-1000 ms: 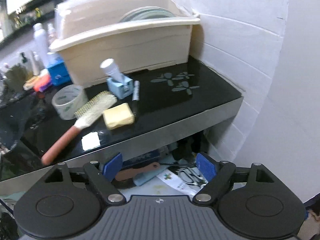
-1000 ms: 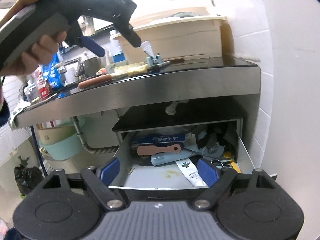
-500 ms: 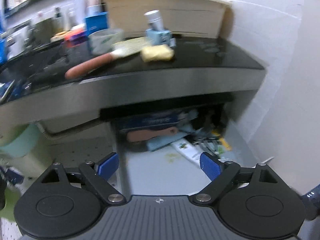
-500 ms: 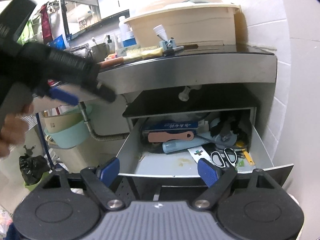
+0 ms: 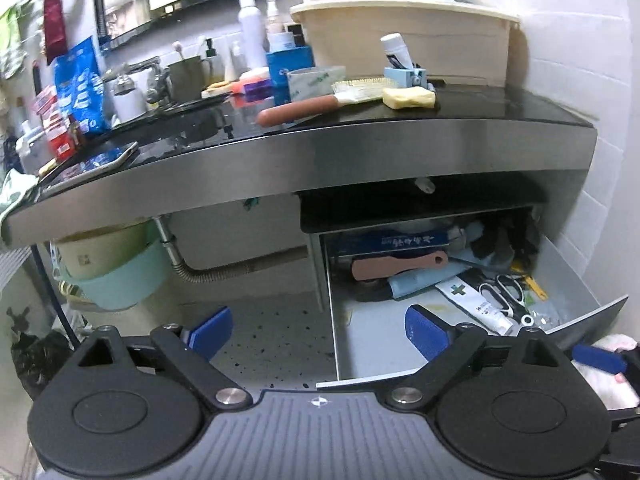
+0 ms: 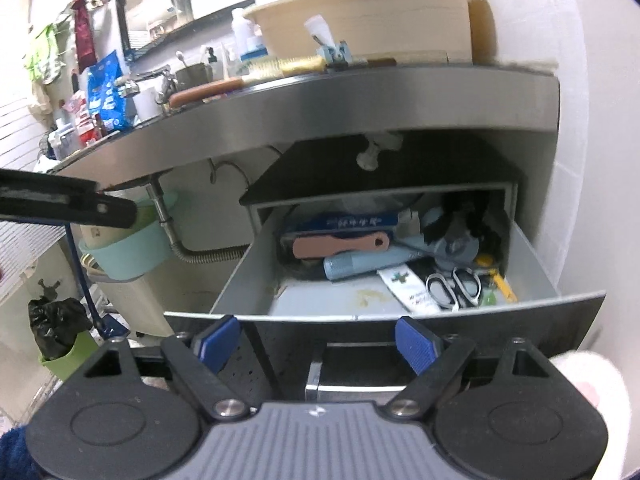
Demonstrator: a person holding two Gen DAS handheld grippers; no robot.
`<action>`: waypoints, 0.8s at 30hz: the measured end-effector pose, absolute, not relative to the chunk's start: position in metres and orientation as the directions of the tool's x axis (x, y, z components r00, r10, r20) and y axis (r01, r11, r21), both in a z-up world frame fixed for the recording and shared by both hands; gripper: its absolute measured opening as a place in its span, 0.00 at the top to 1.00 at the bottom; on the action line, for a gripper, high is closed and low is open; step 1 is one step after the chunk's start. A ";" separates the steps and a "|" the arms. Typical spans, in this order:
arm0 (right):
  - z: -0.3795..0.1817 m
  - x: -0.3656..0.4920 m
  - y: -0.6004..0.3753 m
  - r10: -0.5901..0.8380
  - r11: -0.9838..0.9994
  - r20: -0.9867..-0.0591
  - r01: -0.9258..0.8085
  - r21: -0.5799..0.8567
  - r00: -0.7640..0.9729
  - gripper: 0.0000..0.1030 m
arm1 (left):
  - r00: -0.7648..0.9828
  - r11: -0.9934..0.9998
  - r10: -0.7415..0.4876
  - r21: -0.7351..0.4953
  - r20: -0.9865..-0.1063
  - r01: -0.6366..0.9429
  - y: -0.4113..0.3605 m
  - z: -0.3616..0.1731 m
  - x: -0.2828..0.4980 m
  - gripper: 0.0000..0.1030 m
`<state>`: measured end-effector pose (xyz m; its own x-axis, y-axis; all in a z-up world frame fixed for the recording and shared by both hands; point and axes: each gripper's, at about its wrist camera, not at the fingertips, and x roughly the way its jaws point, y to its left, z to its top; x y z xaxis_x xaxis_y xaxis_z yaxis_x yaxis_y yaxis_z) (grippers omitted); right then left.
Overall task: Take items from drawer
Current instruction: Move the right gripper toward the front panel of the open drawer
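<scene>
Left gripper [image 5: 318, 330]: released, pads wide apart, empty, low in front of the drawer.
Right gripper [image 6: 318, 338]: released, empty, just before the drawer front.
Drawer [image 6: 582, 300]: pulled open under the counter, at 12 o'clock of the right gripper.
Contents: scissors [image 6: 454, 286] at 1 o'clock, white tube [image 6: 408, 286], light-blue cylinder [image 6: 368, 262], pink-handled brush [image 6: 340, 245] behind.
Counter [image 5: 500, 140]: hairbrush [image 5: 320, 102], yellow sponge [image 5: 408, 97], beige basin [image 5: 408, 46].

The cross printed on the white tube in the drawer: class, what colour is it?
Green. The cross on the white tube shows best in the right wrist view.
</scene>
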<state>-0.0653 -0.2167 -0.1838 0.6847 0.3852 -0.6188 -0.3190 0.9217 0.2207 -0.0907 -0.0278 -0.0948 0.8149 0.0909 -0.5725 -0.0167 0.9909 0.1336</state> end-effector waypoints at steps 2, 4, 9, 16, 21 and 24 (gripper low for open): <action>-0.191 -0.064 -0.214 0.357 0.932 -0.628 -0.304 0.196 0.692 0.17 | 0.816 0.988 0.090 0.157 -0.571 0.000 -0.030 -0.097 -0.093 0.07; -0.198 -0.063 -0.213 0.323 0.944 -0.634 -0.287 0.162 0.702 0.17 | 0.820 0.985 0.087 0.171 -0.565 0.014 -0.032 -0.100 -0.095 0.04; -0.215 -0.052 -0.210 0.268 0.960 -0.669 -0.252 0.123 0.694 0.17 | 0.861 0.991 0.073 0.134 -0.504 -0.006 -0.032 -0.097 -0.103 0.01; -0.237 -0.033 -0.203 0.237 0.966 -0.728 -0.237 0.104 0.643 0.18 | 0.858 0.998 0.025 0.067 -0.513 0.011 -0.032 -0.097 -0.105 0.01; -0.251 -0.021 -0.197 0.213 0.970 -0.765 -0.227 0.090 0.607 0.19 | 0.857 0.991 0.096 0.131 -0.505 -0.034 -0.035 -0.104 -0.104 0.01; -0.257 -0.015 -0.194 0.199 0.972 -0.785 -0.220 0.082 0.587 0.23 | 0.866 0.996 0.067 0.081 -0.496 -0.030 -0.028 -0.105 -0.106 0.01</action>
<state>-0.0148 -0.1936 -0.2573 0.5871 0.1990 -0.7847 -0.2204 0.9720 0.0816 -0.1058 -0.0283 -0.1046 0.8657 0.0668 -0.4962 -0.0302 0.9962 0.0814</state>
